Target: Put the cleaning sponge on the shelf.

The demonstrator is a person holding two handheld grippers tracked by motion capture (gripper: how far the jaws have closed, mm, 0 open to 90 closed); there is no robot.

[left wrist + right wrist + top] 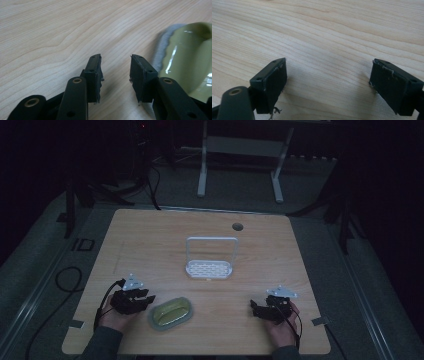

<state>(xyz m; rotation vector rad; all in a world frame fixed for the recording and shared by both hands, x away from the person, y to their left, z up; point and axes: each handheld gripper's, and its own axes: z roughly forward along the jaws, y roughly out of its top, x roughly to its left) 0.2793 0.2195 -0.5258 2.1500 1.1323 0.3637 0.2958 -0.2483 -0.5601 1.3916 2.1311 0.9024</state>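
**Dim lab / recording room**

Wood-top bench with a cable hole stands on grey carpet. Room dark all round. Black stand legs at left and more at right, cables looped on the floor. White frame of another desk behind. Tape bits at bench corners. Looks like a data-capture setup, not a home.

Wide-parted tool over bare table

Green dish cut off at left gripper view's right edge, its grey rim blurred
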